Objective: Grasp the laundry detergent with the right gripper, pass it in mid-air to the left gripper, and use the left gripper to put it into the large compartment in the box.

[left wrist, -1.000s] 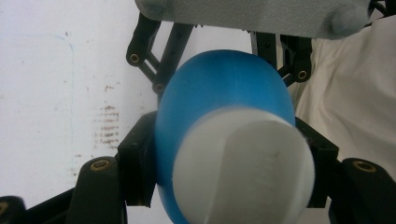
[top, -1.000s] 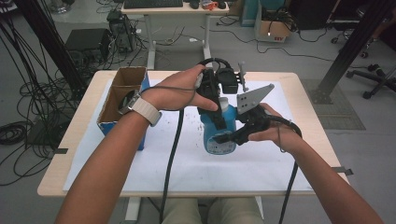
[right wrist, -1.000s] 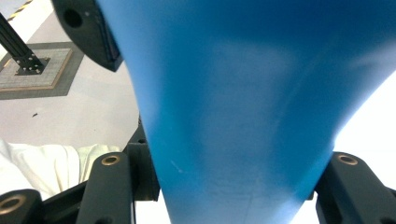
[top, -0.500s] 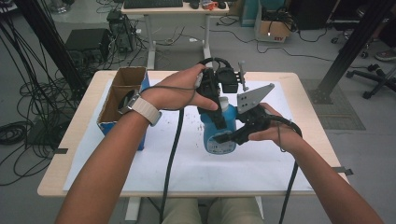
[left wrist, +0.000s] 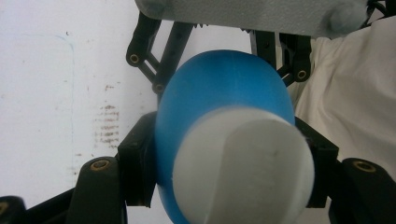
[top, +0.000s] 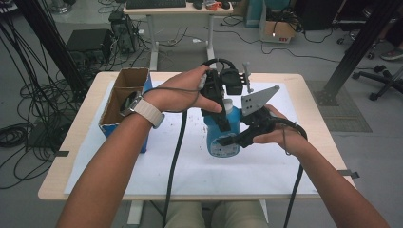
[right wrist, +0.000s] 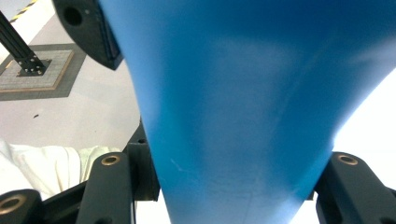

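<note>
A blue bottle with a white cap stands at the worktop's centre, right of a cardboard box. The left gripper clamps its neck just below the cap; the right gripper clamps its lower body. Likely uncapping: hold the body firm and twist without squeezing or tipping it.

An open cardboard box blocks the bench's left edge. The white sheet near the person lies bare, passable.
</note>
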